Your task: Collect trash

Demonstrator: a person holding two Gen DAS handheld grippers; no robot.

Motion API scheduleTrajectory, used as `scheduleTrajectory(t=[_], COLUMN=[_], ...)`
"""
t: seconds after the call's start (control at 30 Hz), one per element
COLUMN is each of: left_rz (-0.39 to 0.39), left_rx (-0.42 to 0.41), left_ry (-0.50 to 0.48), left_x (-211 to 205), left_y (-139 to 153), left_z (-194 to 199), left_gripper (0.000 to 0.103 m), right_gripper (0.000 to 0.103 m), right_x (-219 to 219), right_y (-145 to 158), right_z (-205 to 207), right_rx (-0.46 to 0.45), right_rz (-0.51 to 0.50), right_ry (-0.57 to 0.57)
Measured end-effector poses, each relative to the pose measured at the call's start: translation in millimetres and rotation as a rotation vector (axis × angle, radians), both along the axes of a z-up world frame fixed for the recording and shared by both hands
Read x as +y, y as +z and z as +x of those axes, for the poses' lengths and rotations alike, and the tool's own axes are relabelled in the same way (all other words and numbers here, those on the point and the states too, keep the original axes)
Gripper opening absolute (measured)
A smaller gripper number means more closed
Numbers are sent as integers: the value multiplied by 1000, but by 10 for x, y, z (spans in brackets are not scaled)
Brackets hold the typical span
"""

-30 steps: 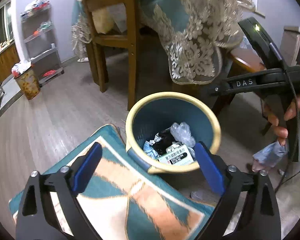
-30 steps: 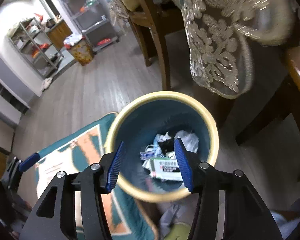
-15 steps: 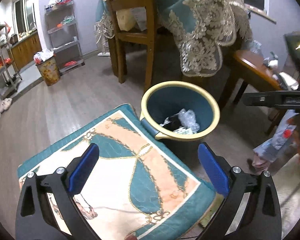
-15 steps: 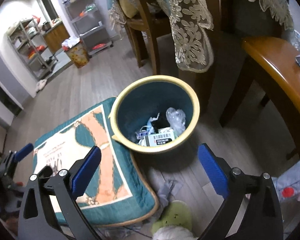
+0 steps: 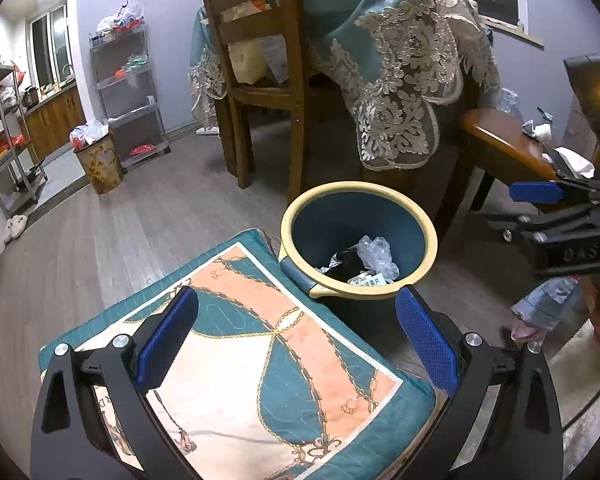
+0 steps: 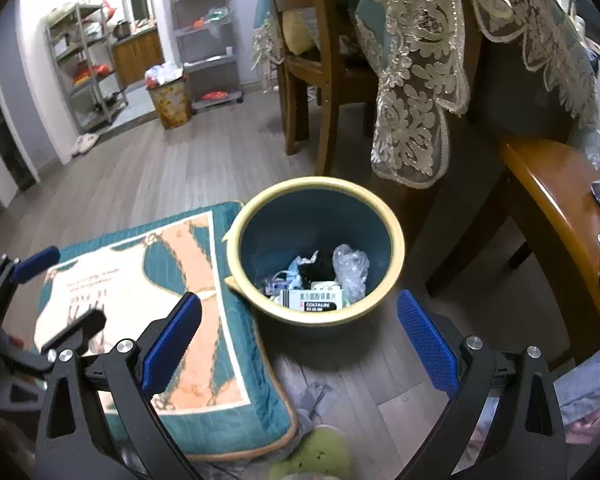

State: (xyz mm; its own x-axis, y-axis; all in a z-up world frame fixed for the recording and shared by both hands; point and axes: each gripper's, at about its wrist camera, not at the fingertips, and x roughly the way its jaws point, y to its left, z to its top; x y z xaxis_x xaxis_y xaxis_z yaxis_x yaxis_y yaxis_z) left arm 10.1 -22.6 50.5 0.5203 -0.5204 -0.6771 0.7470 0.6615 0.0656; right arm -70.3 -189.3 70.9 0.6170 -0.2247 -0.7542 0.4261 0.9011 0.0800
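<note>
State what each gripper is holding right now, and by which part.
Nothing is held. The left gripper and the right gripper are both open, with empty space between the pads; the trash lies in the bin.

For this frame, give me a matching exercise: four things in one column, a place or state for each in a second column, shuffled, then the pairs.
Things:
1. trash bin
2. patterned cushion
3. medicine box
4. right gripper

Places or states:
A. open, holding nothing
B. inside the bin, on top of the trash
C. on the floor below the lace tablecloth's corner
D. lying flat beside the bin

Pairs: 1-C, 2-D, 3-B, 4-A
</note>
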Motion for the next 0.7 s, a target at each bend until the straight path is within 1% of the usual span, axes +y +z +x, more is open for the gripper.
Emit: scheduleTrajectory(t=[0.1, 0.33, 0.7], left_rz=[4, -6, 0], left_rx=[-8, 4, 0], left_ry=[-2, 4, -5], left_x=[14, 27, 40], left_y=[4, 11, 10], left_z=[-8, 8, -1], left_gripper=[97, 97, 97], right_gripper=[97, 97, 97], right_x=[12, 5, 9], right_y=[-17, -58, -65], right_z=[8, 41, 37], right_rx=[3, 29, 31], right_rz=[9, 2, 2], right_ry=[-8, -12, -11])
